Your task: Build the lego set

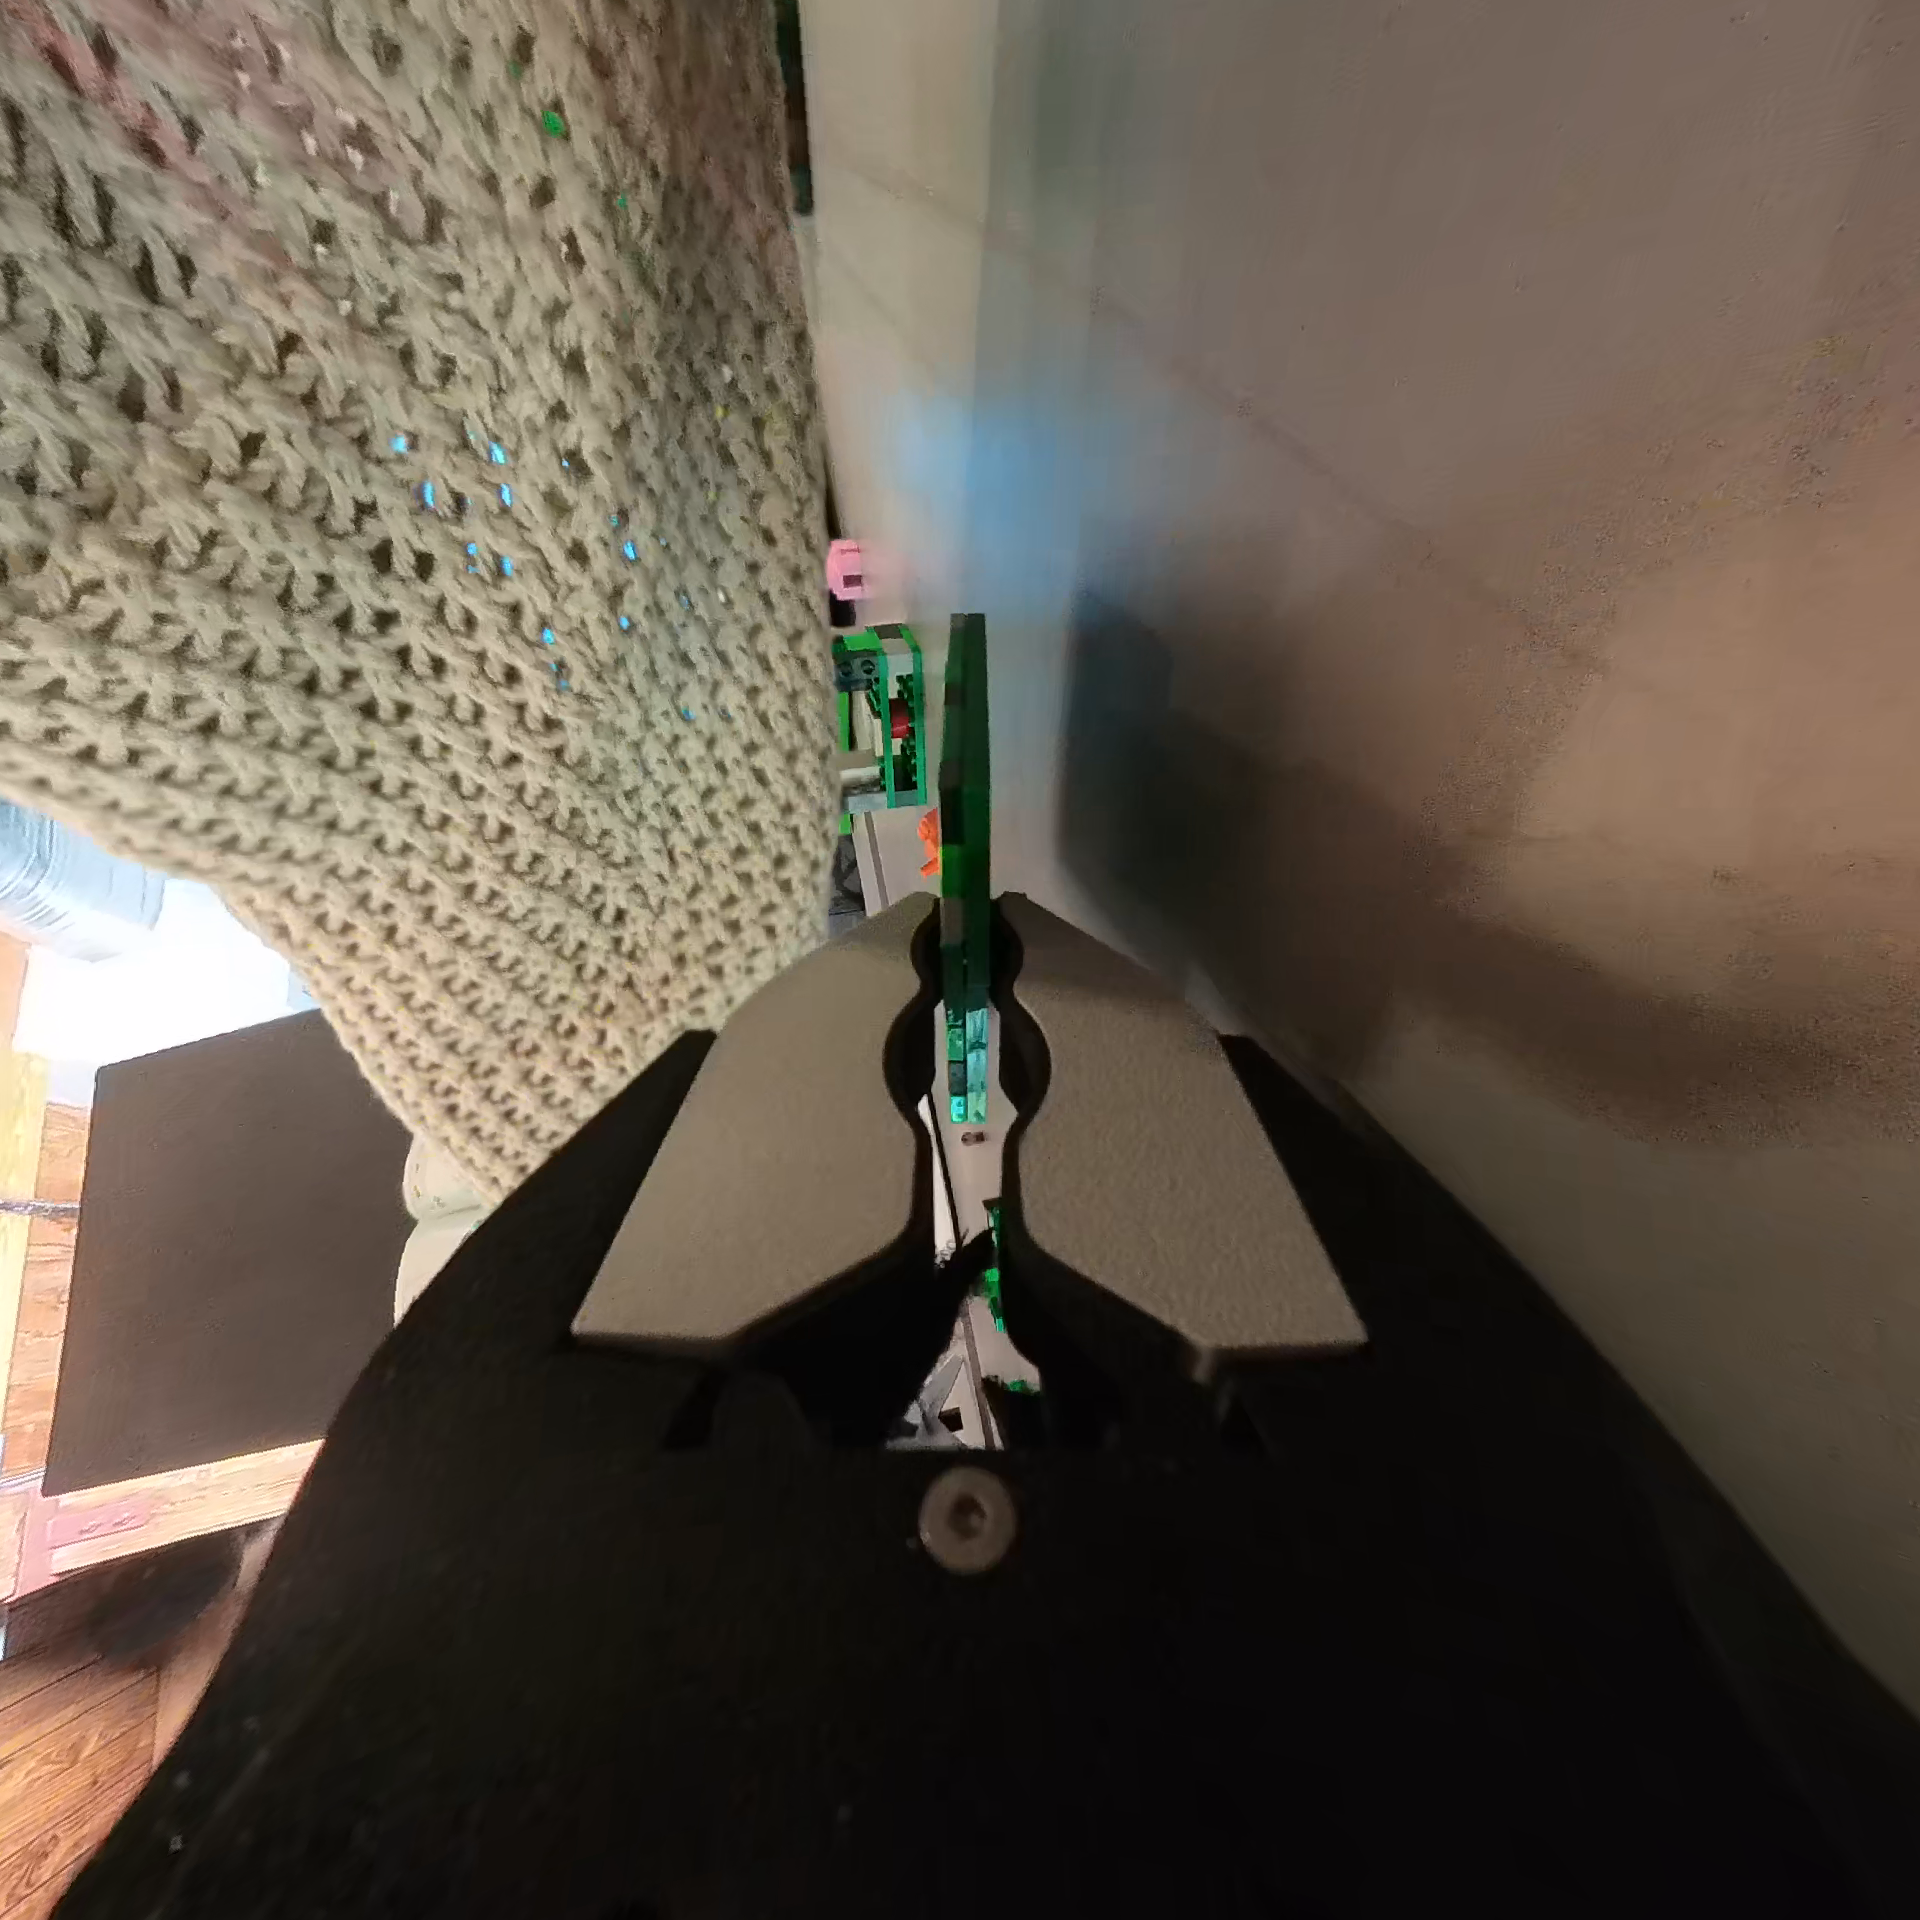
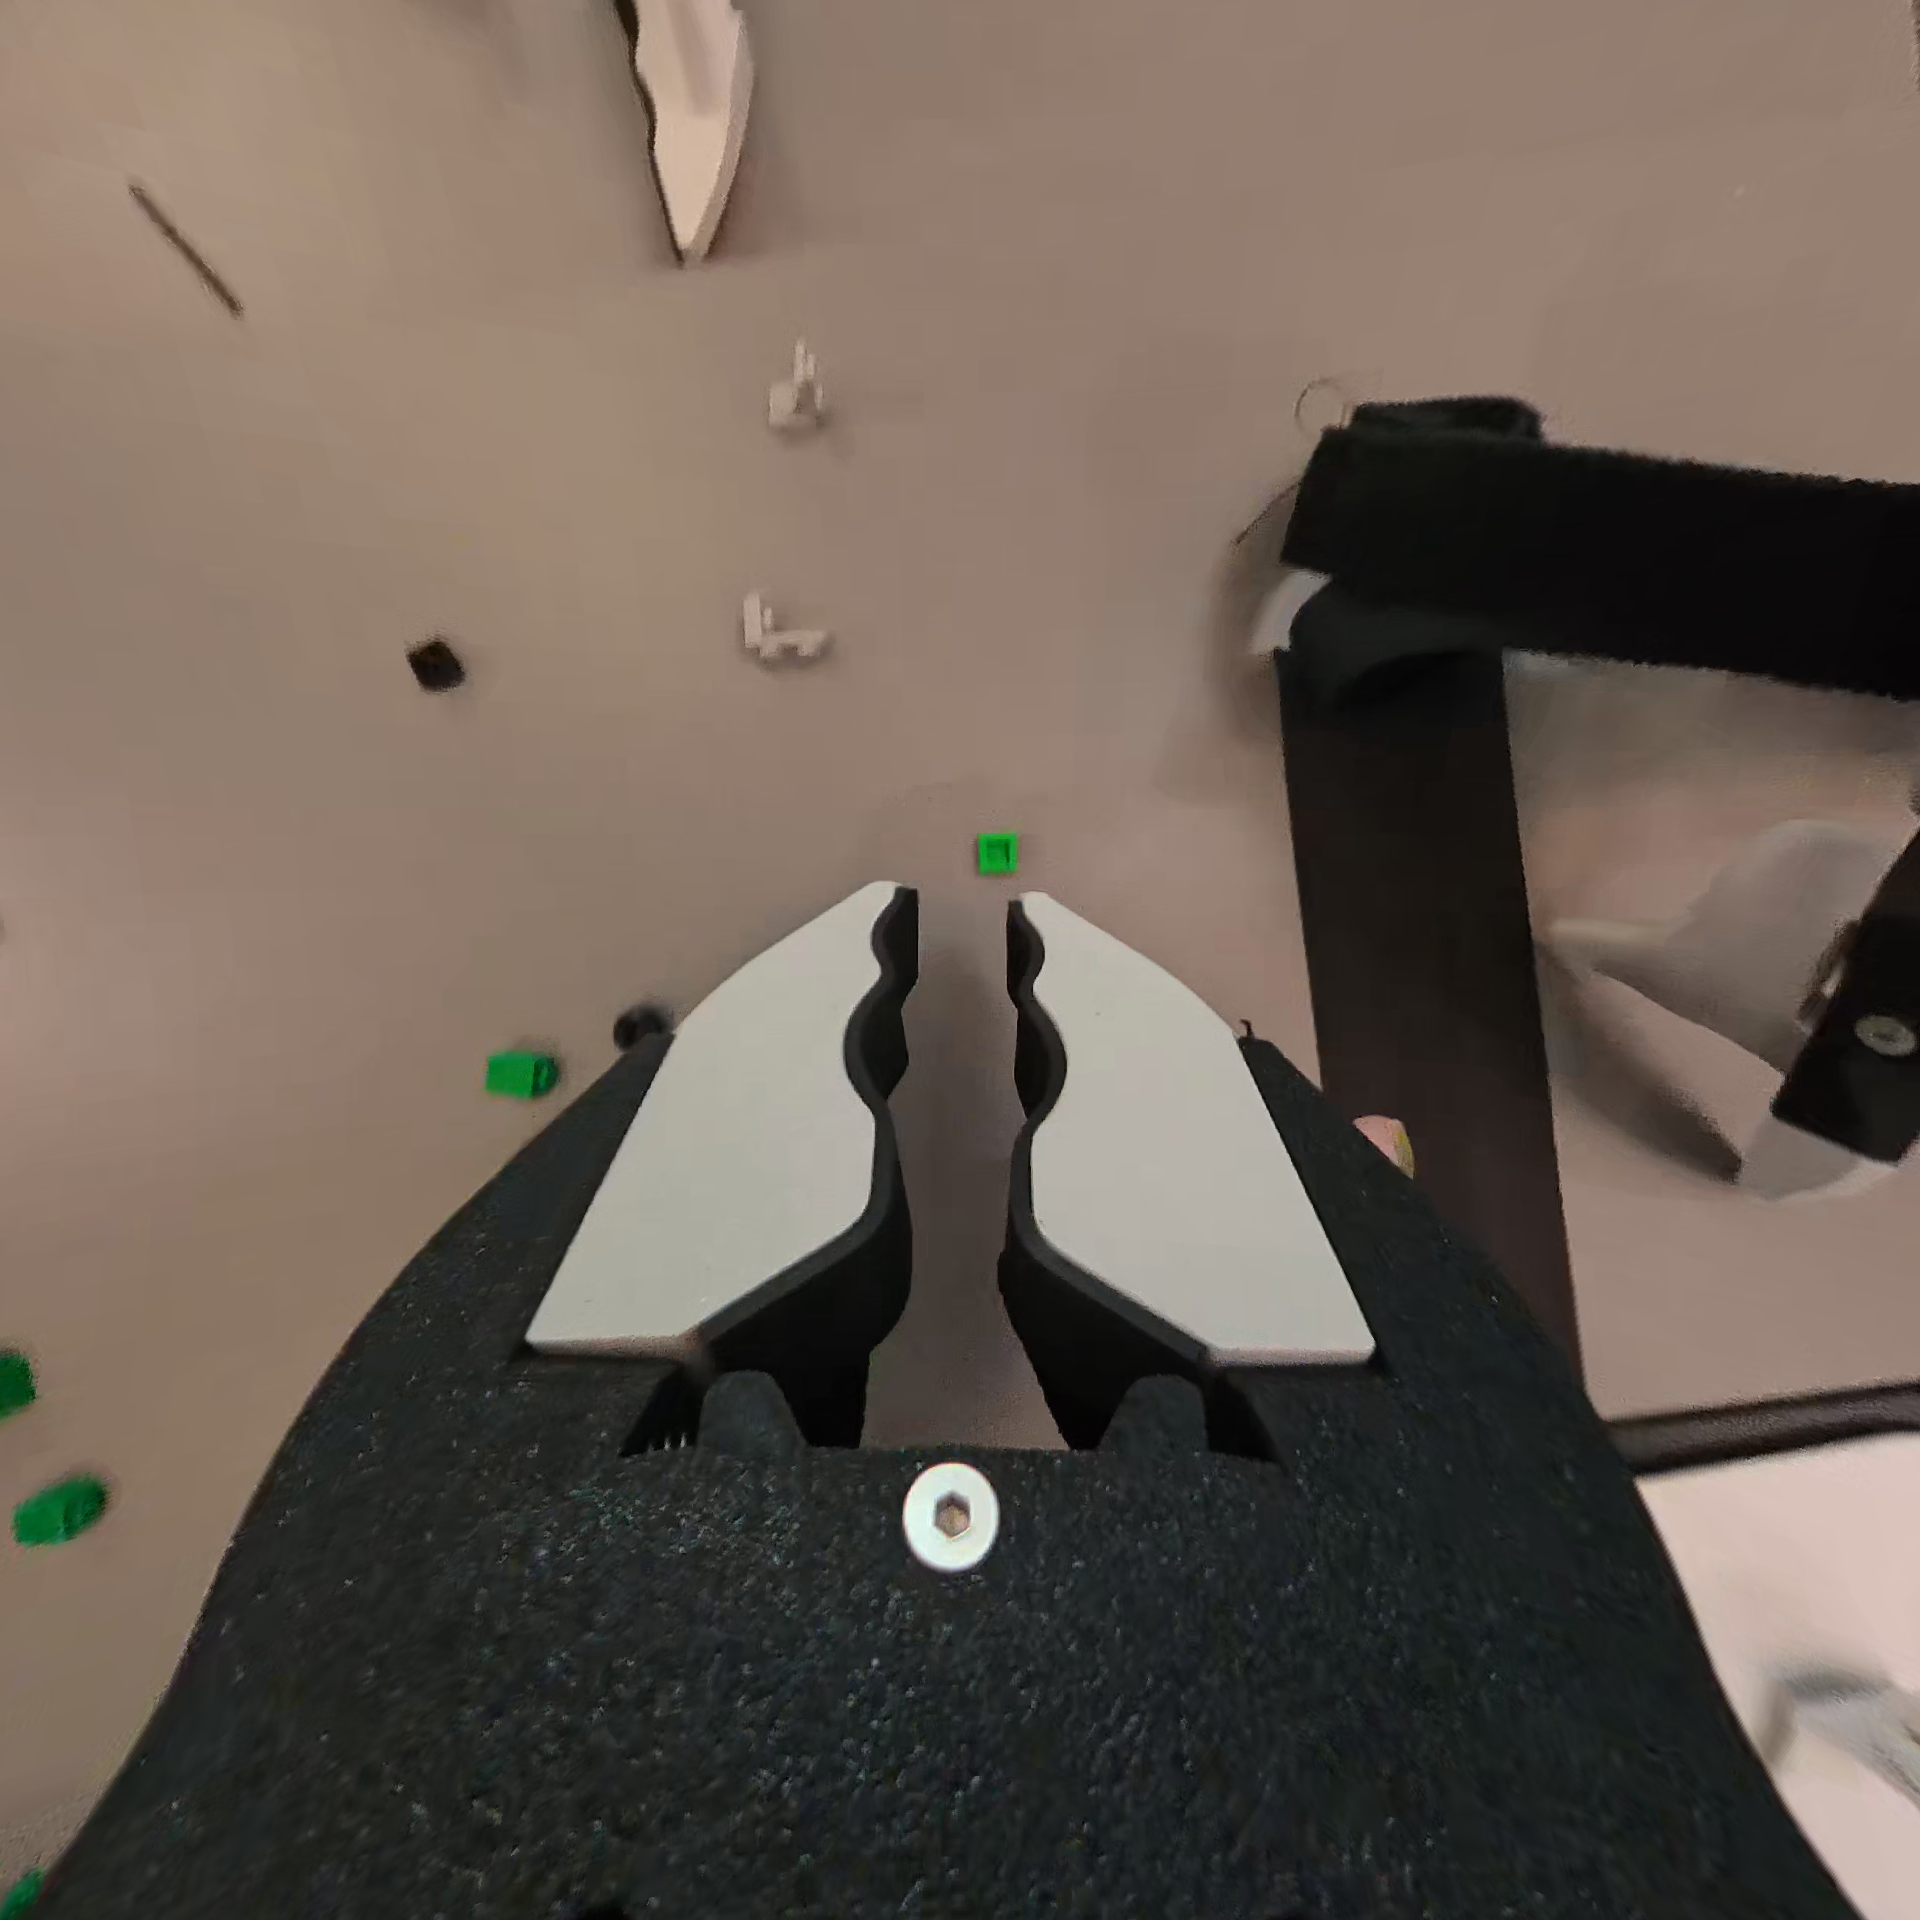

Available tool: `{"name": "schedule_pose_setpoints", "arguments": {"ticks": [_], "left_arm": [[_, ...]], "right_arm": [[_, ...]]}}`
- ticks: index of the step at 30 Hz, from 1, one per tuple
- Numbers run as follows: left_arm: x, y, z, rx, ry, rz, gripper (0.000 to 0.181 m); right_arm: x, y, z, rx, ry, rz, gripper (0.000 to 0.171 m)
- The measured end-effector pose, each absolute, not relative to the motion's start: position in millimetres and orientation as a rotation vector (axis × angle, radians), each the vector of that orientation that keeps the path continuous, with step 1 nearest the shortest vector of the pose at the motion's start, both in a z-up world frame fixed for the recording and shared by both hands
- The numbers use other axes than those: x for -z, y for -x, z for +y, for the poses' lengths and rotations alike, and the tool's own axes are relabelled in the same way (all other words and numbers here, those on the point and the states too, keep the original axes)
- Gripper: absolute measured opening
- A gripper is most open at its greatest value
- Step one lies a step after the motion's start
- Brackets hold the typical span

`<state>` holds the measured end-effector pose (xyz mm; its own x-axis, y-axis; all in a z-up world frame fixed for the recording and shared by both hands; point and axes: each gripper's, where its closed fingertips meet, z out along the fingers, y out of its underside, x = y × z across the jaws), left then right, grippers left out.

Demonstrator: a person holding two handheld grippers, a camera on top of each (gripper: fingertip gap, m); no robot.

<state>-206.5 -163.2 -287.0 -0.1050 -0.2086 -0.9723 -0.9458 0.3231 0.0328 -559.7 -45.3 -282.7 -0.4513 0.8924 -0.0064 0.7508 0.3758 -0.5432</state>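
The left gripper (image 1: 966, 914) is clamped on a thin green lego plate (image 1: 964, 769), seen edge-on in the left wrist view, which is rolled so that the pale tabletop (image 1: 1351, 520) runs up the right side of the picture. The plate sticks out past the fingertips, and its near end sits in the scalloped gap between the two grey pads (image 1: 810, 1122). Just beyond the plate stands a partly built green lego assembly (image 1: 883, 727) with a dark red part in it; a small pink piece (image 1: 847, 569) lies farther along the tabletop and a small orange piece (image 1: 928, 840) shows beside the plate. A beige knitted sleeve (image 1: 416, 520) fills the upper left of that view. In the right wrist view the right gripper (image 2: 961, 909) hangs over the tabletop (image 2: 416, 468) with its jaws parted and nothing between them — a small square green lego piece (image 2: 997, 853) lies on the surface just past the fingertips, a little to the right of the gap. Loose parts are scattered around: a green brick (image 2: 520, 1074) near the left finger, more green pieces (image 2: 57, 1509) toward the lower left edge, two small black pieces (image 2: 434, 665), and two small white pieces (image 2: 781, 632) farther out. At the right, the black frame of the other gripper's handle (image 2: 1403, 935), wrapped with a black strap (image 2: 1558, 540), crosses the view.
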Motion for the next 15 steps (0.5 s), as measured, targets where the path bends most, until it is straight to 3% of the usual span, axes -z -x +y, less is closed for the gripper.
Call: {"name": "schedule_pose_setpoints", "arguments": {"ticks": [15], "left_arm": [[286.6, 208.6, -161.8, -0.901, 1.094, 1.558, 0.006]], "right_arm": [[307.9, 574.2, -42.5, -0.608, 1.416, -2.441, 0.017]]}}
